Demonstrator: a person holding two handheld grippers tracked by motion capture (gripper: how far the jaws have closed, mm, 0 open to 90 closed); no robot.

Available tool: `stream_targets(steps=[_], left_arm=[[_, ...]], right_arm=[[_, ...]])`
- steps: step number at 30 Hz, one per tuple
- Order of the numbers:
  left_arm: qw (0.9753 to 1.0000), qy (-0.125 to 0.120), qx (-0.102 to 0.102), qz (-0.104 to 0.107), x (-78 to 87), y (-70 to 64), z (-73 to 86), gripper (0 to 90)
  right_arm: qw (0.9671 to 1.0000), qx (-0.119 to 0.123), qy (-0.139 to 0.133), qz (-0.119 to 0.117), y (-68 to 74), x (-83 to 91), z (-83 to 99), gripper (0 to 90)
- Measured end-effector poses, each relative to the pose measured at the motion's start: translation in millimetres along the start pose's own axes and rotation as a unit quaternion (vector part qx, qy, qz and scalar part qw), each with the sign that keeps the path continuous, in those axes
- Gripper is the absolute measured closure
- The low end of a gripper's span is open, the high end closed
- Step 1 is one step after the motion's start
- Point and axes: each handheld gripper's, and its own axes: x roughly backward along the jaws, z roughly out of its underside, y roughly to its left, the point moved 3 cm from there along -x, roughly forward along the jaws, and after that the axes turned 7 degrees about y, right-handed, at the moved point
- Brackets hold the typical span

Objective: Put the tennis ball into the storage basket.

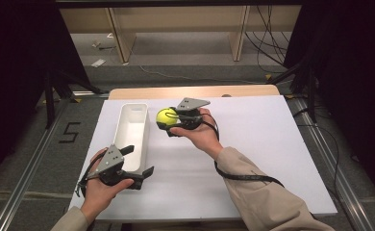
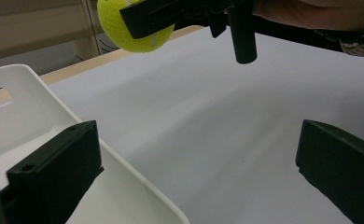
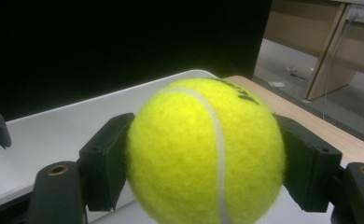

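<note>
Left claw [image 1: 140, 163]: sitting nearest the person, at the near-left of the white worktop [image 1: 253, 144], gripped in the left hand [image 1: 101, 187]. Its jaws are standing wide apart and holding nothing. In the left gripper view one jaw is lying over the near end of the white bin [image 2: 26, 116] and the other is hanging over bare worktop [image 2: 217, 130], so the claw is straddling the bin's near right-hand wall.

White bin [image 1: 132, 130]: a long, narrow open tray lying lengthwise away from the person, just beyond the left claw, with a slot handle in its far end wall.

Right claw [image 1: 165, 118]: being held in the right hand [image 1: 200, 134] farther out, raised above the worktop just right of the bin's far half. Its jaws are clamping on the tennis ball [image 1: 166, 116].

Tennis ball [image 3: 206, 149]: yellow-green with a white seam, sitting squarely between the two black jaw pads of the right claw [image 3: 206, 163], one pad pressing each side, the ball bulging forward past the pads. In the left gripper view the ball [image 2: 133, 28] is showing lifted off the surface, beside the bin rather than over it
</note>
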Motion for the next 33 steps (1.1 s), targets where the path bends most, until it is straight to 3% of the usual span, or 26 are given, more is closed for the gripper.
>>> stream_targets(steps=[33], left_arm=[[1.0000, 0.000, -0.001, 0.001, 0.4, 0.1, -0.1, 0.0]], right_arm=[[1.0000, 0.006, -0.003, -0.006, 5.5, -9.8, -10.2, 26.9]])
